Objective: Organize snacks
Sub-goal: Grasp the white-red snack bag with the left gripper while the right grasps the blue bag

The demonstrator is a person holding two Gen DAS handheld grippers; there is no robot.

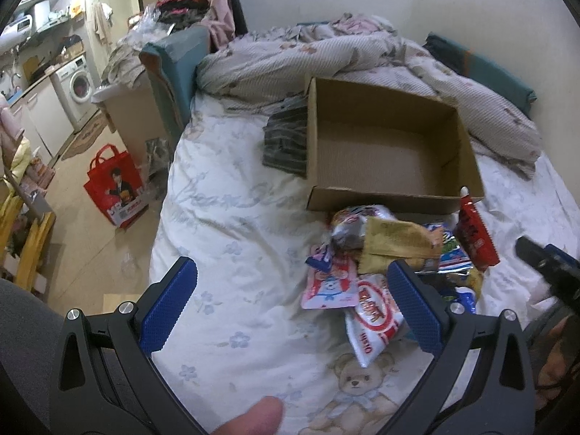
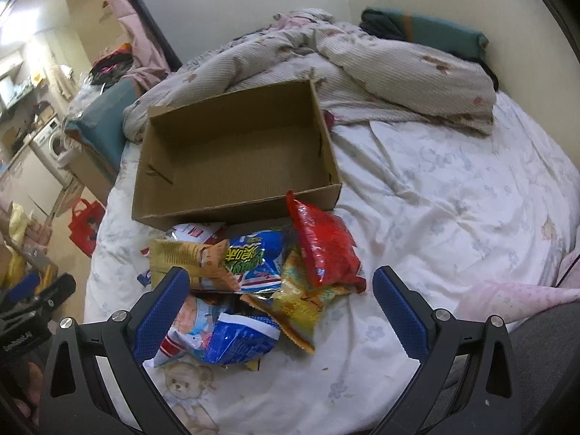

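Note:
An empty brown cardboard box (image 1: pixel 384 152) (image 2: pixel 235 156) lies open on the bed. A heap of snack packets (image 1: pixel 391 257) (image 2: pixel 253 275) rests against its near wall. On top are a red packet (image 2: pixel 324 246) (image 1: pixel 475 239), a tan packet (image 1: pixel 398 244) (image 2: pixel 185 257) and a blue-and-green packet (image 2: pixel 253 257). A white-and-red packet (image 1: pixel 377 319) lies nearest the left gripper. My left gripper (image 1: pixel 291 301) hangs open left of the heap. My right gripper (image 2: pixel 281 304) stands open over the heap's near side. Nothing is between either pair of fingers.
The bed has a white floral sheet (image 2: pixel 435 199) with a teddy bear print (image 1: pixel 357 384). A rumpled quilt (image 1: pixel 326 54) lies behind the box, a dark folded item (image 1: pixel 286 141) at its left. Left of the bed the floor holds a red bag (image 1: pixel 114 185). A thumb (image 1: pixel 253 417) shows below.

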